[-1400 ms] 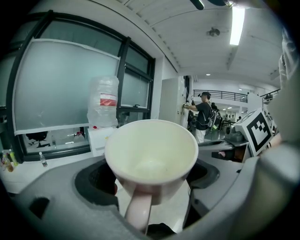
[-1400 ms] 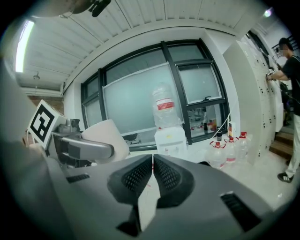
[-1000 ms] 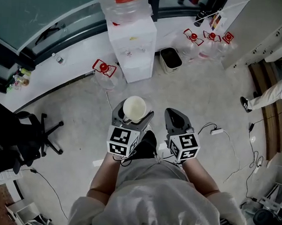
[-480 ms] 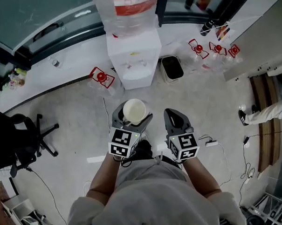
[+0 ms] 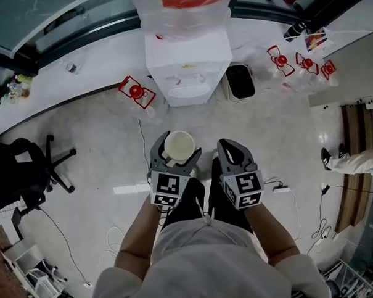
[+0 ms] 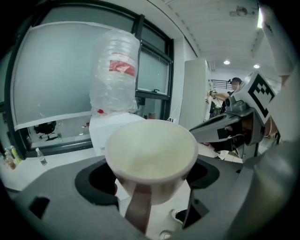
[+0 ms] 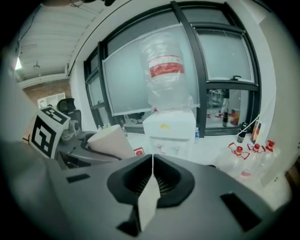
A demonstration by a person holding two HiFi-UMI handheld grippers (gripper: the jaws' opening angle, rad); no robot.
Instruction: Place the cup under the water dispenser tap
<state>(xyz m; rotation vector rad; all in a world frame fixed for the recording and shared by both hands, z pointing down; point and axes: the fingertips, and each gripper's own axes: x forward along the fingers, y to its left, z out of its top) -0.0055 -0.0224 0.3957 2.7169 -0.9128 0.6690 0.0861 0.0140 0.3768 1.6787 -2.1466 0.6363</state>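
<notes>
A cream paper cup (image 5: 178, 147) stands upright between the jaws of my left gripper (image 5: 176, 152), which is shut on it. In the left gripper view the cup (image 6: 151, 155) fills the middle, empty inside. The white water dispenser (image 5: 188, 62) with a clear bottle (image 5: 180, 8) on top stands ahead on the floor, its taps (image 5: 186, 81) facing me, some way beyond the cup. My right gripper (image 5: 229, 152) hangs beside the left one, shut with nothing in it. The right gripper view shows the dispenser (image 7: 169, 126) ahead and the cup (image 7: 110, 139) at left.
A black bin (image 5: 240, 81) stands right of the dispenser. Empty water jugs with red handles lie at its left (image 5: 137, 94) and far right (image 5: 299, 62). An office chair (image 5: 25, 172) is at left. Cables and a power strip (image 5: 281, 190) lie on the floor.
The dispenser and floor have shifted lower and nearer in the head view as I walked closer. Both grippers keep their pose, the cup still held.
</notes>
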